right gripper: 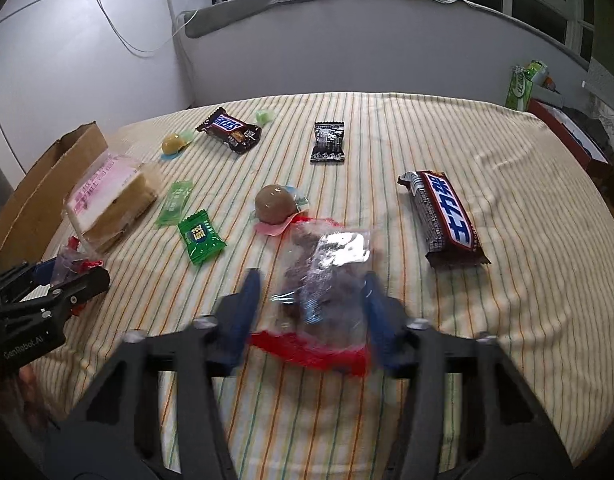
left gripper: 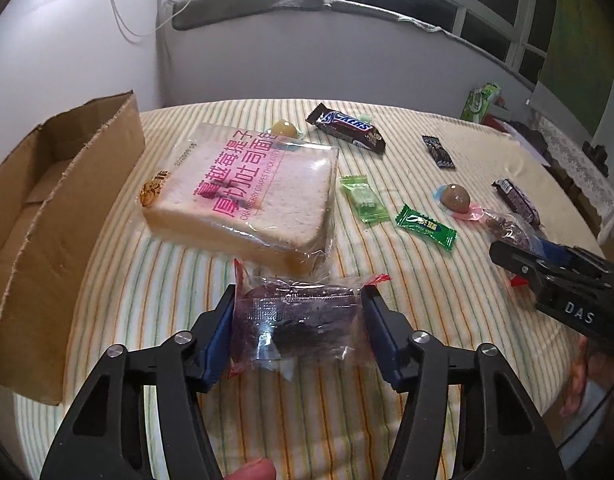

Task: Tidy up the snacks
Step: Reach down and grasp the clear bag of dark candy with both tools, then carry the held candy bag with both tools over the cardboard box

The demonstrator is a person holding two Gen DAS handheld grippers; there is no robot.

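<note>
Your left gripper [left gripper: 299,320] is clamping a clear red-edged snack packet [left gripper: 295,320] just in front of the packaged toast [left gripper: 243,196]. Your right gripper [right gripper: 311,308] is straddling a second clear packet [right gripper: 327,272] beside the Snickers bar [right gripper: 443,216]; blur is hiding whether its pads are touching.

Glossy clear plastic snack packet [left gripper: 297,314] on striped cloth [left gripper: 387,264].

Left tongs [left gripper: 298,322] angled downward, blue pads [left gripper: 217,336] half-closed, right tongs [right gripper: 311,314] likewise, blurred
</note>
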